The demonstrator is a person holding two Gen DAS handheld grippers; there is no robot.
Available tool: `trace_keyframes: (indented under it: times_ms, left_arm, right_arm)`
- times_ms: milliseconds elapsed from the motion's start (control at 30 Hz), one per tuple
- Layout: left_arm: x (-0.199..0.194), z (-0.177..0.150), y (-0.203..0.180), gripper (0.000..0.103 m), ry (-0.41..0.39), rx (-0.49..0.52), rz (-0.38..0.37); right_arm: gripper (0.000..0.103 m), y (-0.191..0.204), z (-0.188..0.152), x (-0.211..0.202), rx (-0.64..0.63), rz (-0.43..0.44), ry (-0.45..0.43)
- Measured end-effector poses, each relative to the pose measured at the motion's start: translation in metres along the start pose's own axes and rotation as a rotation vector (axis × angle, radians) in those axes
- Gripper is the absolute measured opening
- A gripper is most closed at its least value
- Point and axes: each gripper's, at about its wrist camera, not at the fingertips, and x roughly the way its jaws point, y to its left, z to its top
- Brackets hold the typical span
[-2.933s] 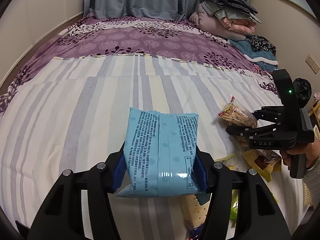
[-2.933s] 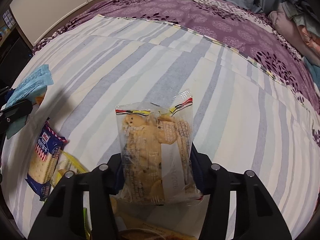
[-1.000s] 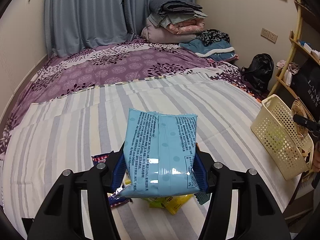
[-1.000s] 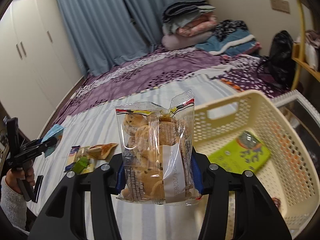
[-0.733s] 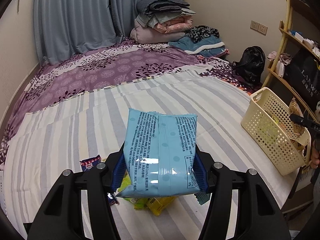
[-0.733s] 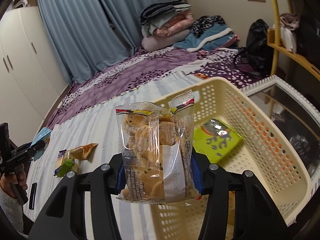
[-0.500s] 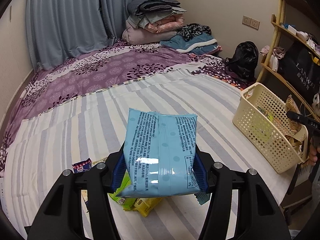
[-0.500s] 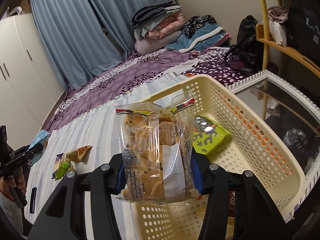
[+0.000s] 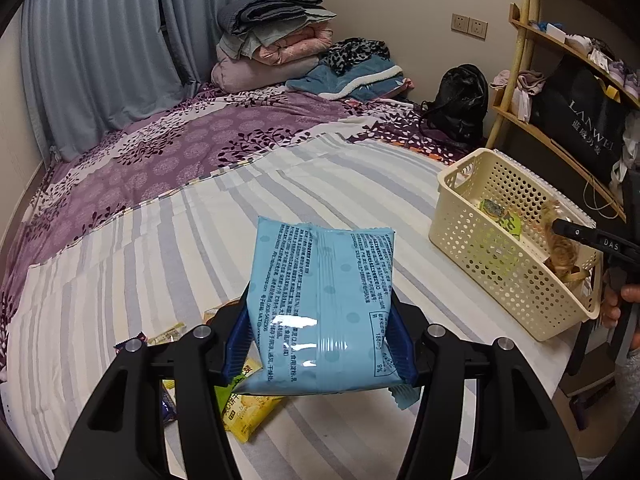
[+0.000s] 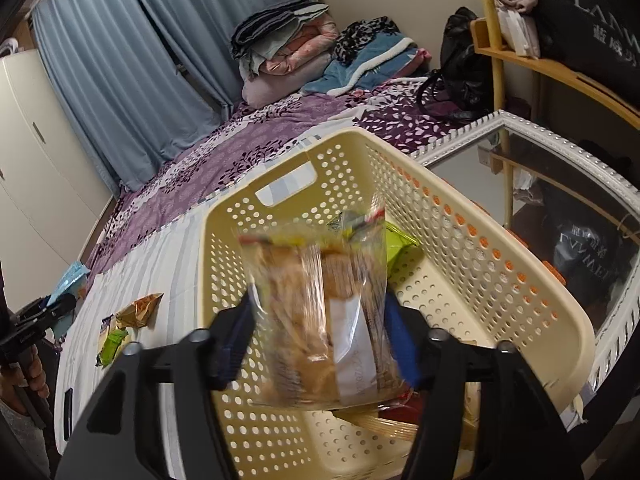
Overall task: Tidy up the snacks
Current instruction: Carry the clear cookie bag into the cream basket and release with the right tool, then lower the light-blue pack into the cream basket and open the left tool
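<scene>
My left gripper (image 9: 320, 344) is shut on a light blue snack packet (image 9: 322, 304) and holds it above the striped bed. My right gripper (image 10: 320, 340) is over the cream perforated basket (image 10: 472, 264). Its jaws stand wider than before, and the clear bag of cookies (image 10: 320, 320) between them is blurred and looks to be slipping down. A green packet (image 10: 396, 244) lies in the basket. From the left wrist view the basket (image 9: 480, 256) is at the right edge of the bed, with the right gripper (image 9: 576, 236) and the cookie bag (image 9: 560, 248) over it.
Loose snack packets lie on the bed under my left gripper (image 9: 248, 412) and left of the basket (image 10: 138, 310). A glass-topped table with a white frame (image 10: 560, 140) and a wooden shelf (image 10: 540, 64) stand right of the basket. Folded bedding (image 9: 276, 48) is piled at the bed's far end.
My right gripper moved further over the basket and its jaws opened; the cookie bag blurs as it drops. My left gripper carried the blue packet closer to the basket.
</scene>
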Motion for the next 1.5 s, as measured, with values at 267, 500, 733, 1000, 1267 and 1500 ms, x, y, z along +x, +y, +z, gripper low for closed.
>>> trace_keyframes:
  times_ms: [267, 500, 733, 1000, 1267, 1500]
  left_arm:
    - [0.008, 0.006, -0.030, 0.059, 0.010, 0.042, -0.044]
    - [0.017, 0.016, -0.073, 0.059, 0.013, 0.109, -0.107]
    - [0.027, 0.027, -0.130, 0.059, 0.017, 0.186, -0.200]
    - [0.036, 0.031, -0.202, 0.060, 0.031, 0.282, -0.342]
    - [0.057, 0.033, -0.249, 0.060, 0.050, 0.331, -0.407]
    - [0.074, 0.031, -0.268, 0.077, 0.046, 0.369, -0.445]
  right_arm:
    - [0.080, -0.010, -0.004, -0.018, 0.009, -0.008, -0.061]
    - [0.080, -0.016, -0.006, -0.044, 0.007, 0.007, -0.136]
    - [0.080, -0.030, -0.009, -0.069, 0.033, 0.004, -0.198]
    - [0.081, -0.049, -0.022, -0.086, 0.069, -0.030, -0.223]
    - [0.081, -0.066, -0.034, -0.097, 0.117, -0.042, -0.237]
    - [0.081, -0.067, -0.039, -0.100, 0.115, -0.046, -0.246]
